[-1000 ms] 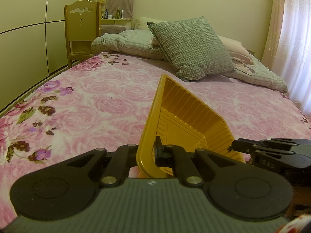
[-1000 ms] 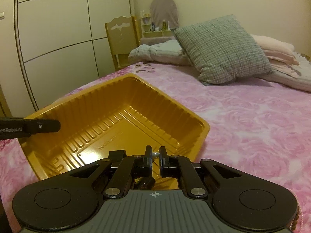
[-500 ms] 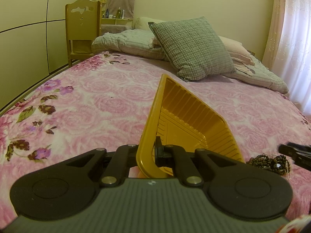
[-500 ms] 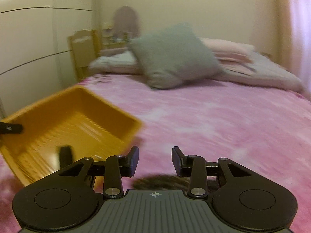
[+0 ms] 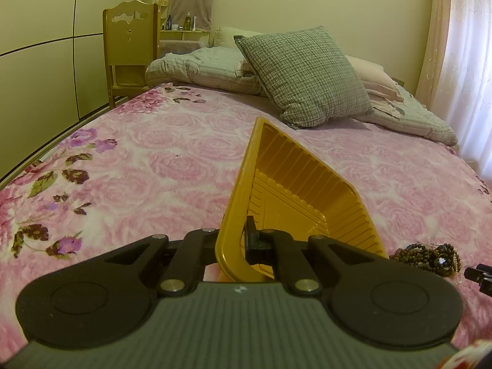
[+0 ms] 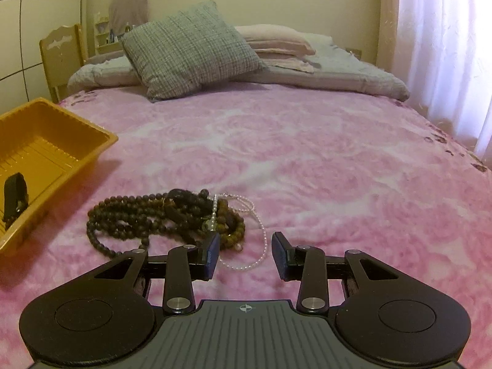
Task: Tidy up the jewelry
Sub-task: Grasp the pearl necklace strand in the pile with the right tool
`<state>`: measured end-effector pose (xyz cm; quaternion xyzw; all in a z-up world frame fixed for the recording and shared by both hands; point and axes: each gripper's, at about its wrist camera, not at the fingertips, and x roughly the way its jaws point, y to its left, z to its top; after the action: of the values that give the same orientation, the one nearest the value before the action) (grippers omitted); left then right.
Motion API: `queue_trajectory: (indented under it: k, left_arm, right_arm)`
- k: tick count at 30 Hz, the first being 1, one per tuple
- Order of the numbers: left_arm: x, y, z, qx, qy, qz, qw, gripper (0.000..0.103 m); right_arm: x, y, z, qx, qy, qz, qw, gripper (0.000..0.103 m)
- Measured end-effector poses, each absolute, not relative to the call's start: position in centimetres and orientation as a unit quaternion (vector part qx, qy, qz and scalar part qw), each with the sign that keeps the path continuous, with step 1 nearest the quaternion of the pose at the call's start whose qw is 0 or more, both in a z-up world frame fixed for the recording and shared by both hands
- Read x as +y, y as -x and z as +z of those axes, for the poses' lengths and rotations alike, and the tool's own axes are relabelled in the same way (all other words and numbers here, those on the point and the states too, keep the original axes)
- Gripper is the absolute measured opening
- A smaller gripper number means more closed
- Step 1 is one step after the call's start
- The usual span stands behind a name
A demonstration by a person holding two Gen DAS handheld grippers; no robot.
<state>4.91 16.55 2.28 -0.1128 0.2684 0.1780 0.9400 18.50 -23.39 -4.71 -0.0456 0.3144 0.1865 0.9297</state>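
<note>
Black plastic fingers of the right gripper [image 6: 245, 253] stand well apart and hold nothing, low over the pink rose-patterned blanket [image 6: 307, 153]. Just beyond its left finger lies a tangled heap of beaded jewelry [image 6: 166, 218]: several strands of dark brown beads bunched together, with one thin strand of pale pearl-like beads [image 6: 261, 240] looping out to the right so that its near end falls between the two fingers. How many dark strands there are cannot be told from the tangle. To the left of the heap, near but apart from it, sits one yellow plastic tray [image 6: 61, 153] with ribbed walls; nothing but a finger of the other gripper shows inside it.

The left gripper [image 5: 236, 246] is clamped on the near wall of that tray [image 5: 295, 184], one finger inside and one outside the rim. From its camera the same jewelry heap [image 5: 427, 255] lies to the right of the tray, beside the tray's near right corner, and a black fingertip of the right gripper pokes in at the right edge.

Farther up the bed stand one grey checked cushion [image 6: 187, 49], folded bedding behind it, and one wooden chair [image 5: 130, 49] at the far left.
</note>
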Motion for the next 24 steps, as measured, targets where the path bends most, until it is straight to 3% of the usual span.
queue_trajectory:
  k: [5, 8, 11, 15, 24]
  left_arm:
    - [16.6, -4.9, 2.3, 0.268, 0.113, 0.178, 0.940, 0.006]
    - [16.5, -4.9, 2.3, 0.268, 0.113, 0.178, 0.940, 0.006]
    - [16.5, -4.9, 2.3, 0.268, 0.113, 0.178, 0.940, 0.006]
    - [16.5, -4.9, 2.3, 0.268, 0.114, 0.178, 0.940, 0.006]
    - [16.6, -4.9, 2.3, 0.268, 0.113, 0.178, 0.940, 0.006]
  right_arm:
    - [-22.1, -18.6, -5.1, 0.318, 0.057, 0.209, 0.923, 0.037]
    - [-21.1, -18.8, -5.7, 0.323, 0.077, 0.220, 0.917, 0.024]
    - [-20.2, -19.1, -6.4, 0.330, 0.105, 0.218, 0.912, 0.022]
    - [-19.6, -19.1, -7.2, 0.334, 0.139, 0.214, 0.907, 0.005]
    - [-21.2, -18.2, -4.2, 0.284, 0.124, 0.200, 0.930, 0.002]
